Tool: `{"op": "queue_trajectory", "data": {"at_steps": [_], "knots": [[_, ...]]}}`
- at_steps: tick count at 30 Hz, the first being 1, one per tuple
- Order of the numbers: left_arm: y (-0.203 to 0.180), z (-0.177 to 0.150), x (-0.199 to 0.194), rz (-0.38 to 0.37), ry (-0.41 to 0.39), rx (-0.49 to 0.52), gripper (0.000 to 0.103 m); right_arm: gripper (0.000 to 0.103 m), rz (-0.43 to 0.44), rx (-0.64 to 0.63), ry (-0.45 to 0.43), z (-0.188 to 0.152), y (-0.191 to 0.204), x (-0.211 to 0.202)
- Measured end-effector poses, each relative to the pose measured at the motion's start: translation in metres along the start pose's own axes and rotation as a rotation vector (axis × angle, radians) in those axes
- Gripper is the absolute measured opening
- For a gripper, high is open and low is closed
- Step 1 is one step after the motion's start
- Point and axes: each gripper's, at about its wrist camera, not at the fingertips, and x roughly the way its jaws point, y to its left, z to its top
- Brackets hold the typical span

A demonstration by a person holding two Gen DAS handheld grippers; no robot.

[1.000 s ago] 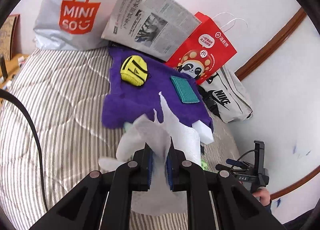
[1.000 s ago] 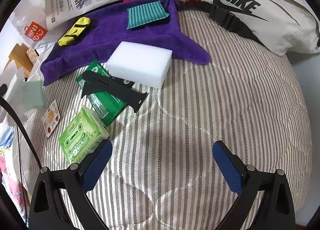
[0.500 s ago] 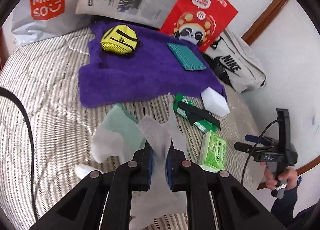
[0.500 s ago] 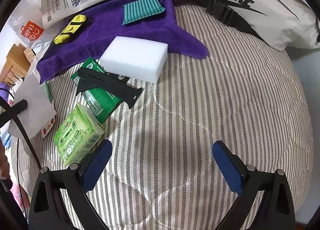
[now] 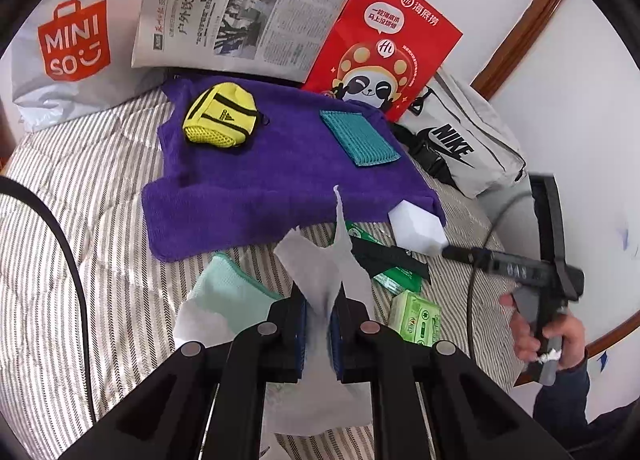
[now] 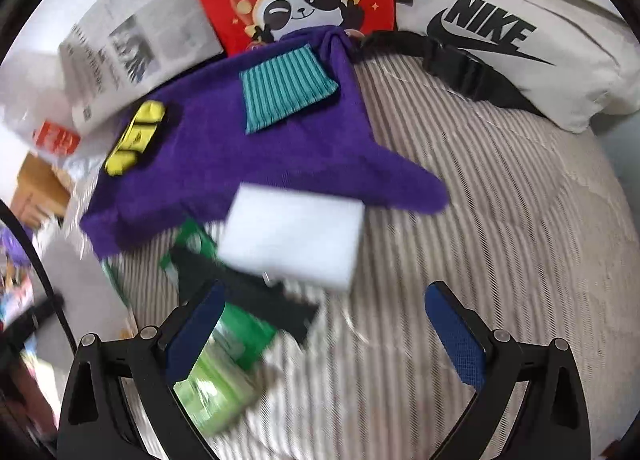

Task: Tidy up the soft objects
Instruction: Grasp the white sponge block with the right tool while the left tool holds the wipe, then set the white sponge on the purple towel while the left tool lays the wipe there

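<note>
My left gripper (image 5: 318, 324) is shut on a white paper tissue (image 5: 320, 264) and holds it above the striped bed. A purple towel (image 5: 256, 180) lies ahead with a yellow pouch (image 5: 220, 122) and a teal striped cloth (image 5: 358, 138) on it. A white sponge block (image 5: 418, 224) sits at the towel's near right corner, and a pale green cloth (image 5: 232, 296) lies below the tissue. My right gripper (image 6: 320, 334) is open and empty, close in front of the white sponge block (image 6: 292, 234) and purple towel (image 6: 224, 164).
A black strap (image 6: 248, 296) lies across green packets (image 6: 224, 364) by my right gripper's left finger. A newspaper (image 5: 240, 12), red panda bag (image 5: 384, 44), Miniso bag (image 5: 68, 44) and Nike bag (image 5: 460, 144) line the far side. The striped quilt (image 6: 500, 240) stretches right.
My right gripper has moved forward toward the white sponge block and its view is blurred. My left gripper still holds the tissue, and its view has shifted slightly toward the towel.
</note>
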Motion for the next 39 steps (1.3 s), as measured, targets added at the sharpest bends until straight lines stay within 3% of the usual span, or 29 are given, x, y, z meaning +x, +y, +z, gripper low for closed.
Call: {"op": "queue_trajectory", "data": {"at_steps": [8,11,13,19,29,39], "knots": [[0.006,-0.004,0.011,-0.026,0.017,-0.021,0.010,0.099,-0.053,0.073,0.049,0.017,0.017,0.037],[0.007,-0.003,0.013,-0.015,0.015,-0.015,0.010,0.093,-0.056,0.083,0.059,0.019,0.017,0.049],[0.009,-0.001,0.012,-0.013,0.011,-0.017,0.010,0.083,-0.034,0.062,0.015,0.020,0.018,0.045],[0.011,0.003,0.001,0.022,-0.022,0.011,0.010,0.082,-0.032,-0.006,-0.014,0.015,0.014,0.027],[0.008,0.014,-0.008,0.000,-0.049,0.019,0.010,0.082,-0.016,-0.083,-0.068,0.016,0.008,-0.016],[0.011,0.034,-0.004,0.032,-0.060,0.021,0.010,0.082,0.001,-0.144,-0.103,0.036,0.019,-0.024]]}}
